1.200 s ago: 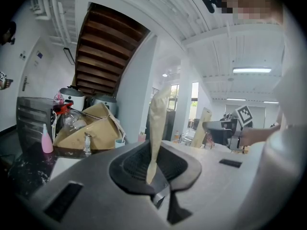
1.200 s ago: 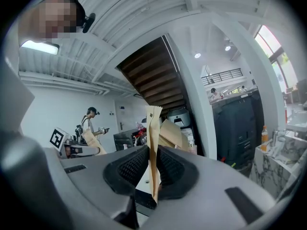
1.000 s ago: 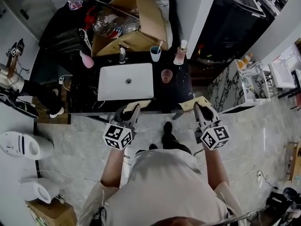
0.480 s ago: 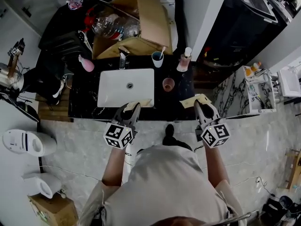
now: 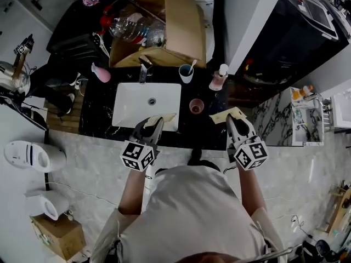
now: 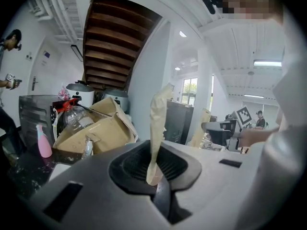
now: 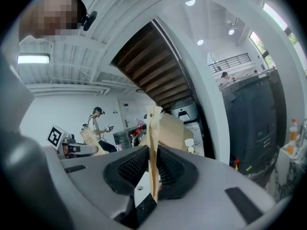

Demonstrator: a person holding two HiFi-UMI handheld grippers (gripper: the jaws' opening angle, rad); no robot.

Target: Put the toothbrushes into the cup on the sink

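left strip [image 6: 157, 123]: flat, tan, paper-like; stands upright in the left gripper [image 6: 153, 174], jaws pinched nearly together on it
right strip [image 7: 153, 138]: same look; right gripper [image 7: 152, 178] clamped on it
pose: both grippers roughly level, side by side at the desk [image 5: 98, 120] front edge, strips reaching over it
blue cup [image 5: 186, 74]: behind the sink [image 5: 126, 100], one toothbrush [image 5: 191, 66] inside
count: two strips, two grippers, two cups (blue, plus pink cup [image 5: 196, 106])

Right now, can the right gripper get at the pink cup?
Probably it can get there: the pink cup stands just ahead and left of the right gripper, with nothing between them. But its jaws are shut on a tan sheet, so it could not take the cup.
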